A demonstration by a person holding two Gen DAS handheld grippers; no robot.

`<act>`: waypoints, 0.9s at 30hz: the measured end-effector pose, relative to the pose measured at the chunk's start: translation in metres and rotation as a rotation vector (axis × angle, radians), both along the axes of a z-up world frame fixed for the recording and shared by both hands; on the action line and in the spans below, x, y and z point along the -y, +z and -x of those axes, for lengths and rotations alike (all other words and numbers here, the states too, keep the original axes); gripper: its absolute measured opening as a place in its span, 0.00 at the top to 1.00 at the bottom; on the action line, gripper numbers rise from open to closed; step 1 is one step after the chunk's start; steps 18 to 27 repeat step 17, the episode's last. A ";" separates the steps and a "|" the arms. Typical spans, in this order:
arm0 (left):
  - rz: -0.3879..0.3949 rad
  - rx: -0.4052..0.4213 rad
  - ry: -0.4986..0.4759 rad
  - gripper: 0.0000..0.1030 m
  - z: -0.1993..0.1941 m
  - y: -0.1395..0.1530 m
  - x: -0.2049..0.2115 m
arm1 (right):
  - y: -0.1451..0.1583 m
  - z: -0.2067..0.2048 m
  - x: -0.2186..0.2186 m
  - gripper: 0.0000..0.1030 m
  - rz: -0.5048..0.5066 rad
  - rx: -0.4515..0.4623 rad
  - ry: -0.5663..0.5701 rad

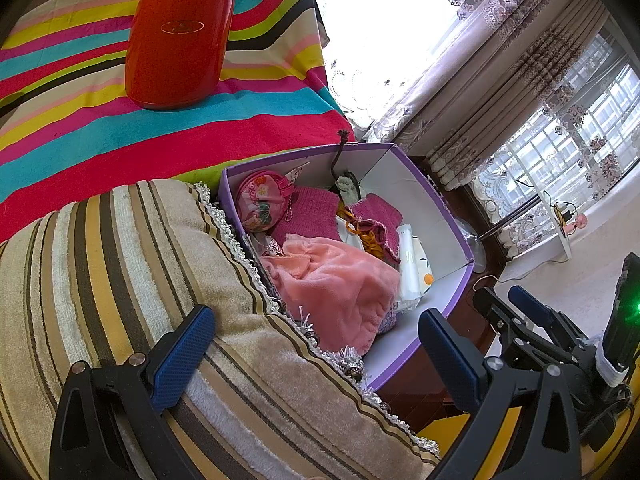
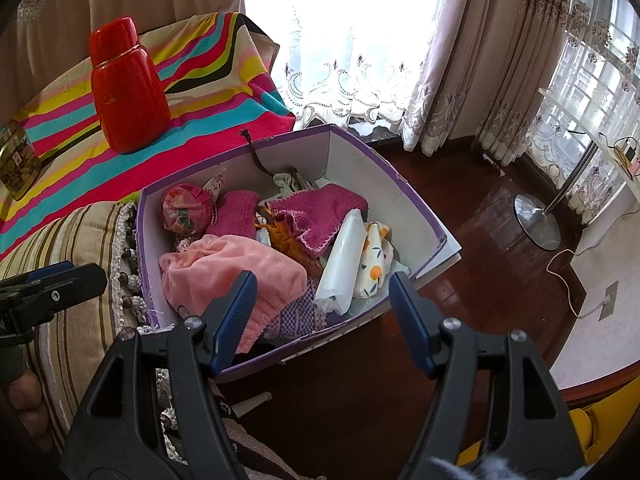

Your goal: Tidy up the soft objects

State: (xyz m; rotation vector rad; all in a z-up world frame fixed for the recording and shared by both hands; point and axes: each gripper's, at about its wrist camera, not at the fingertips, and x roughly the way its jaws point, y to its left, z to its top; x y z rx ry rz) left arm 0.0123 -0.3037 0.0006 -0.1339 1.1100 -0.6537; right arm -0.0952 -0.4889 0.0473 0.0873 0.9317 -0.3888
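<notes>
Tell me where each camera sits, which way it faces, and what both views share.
Left wrist: on the left tool, open, angled down over the striped cushion toward the purple box; right tool shows.
Right wrist: on the right tool, open, angled down above the box; left tool shows.
Shared: box, pink towel, red flask.

surface: striped cloth (image 2: 224, 92)
on it: red flask (image 2: 128, 92), perhaps a tin (image 2: 16, 164)
</notes>
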 end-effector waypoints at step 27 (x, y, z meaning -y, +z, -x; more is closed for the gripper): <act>-0.010 0.017 -0.018 0.00 0.000 0.002 0.005 | -0.002 0.001 -0.001 0.31 -0.009 -0.004 -0.006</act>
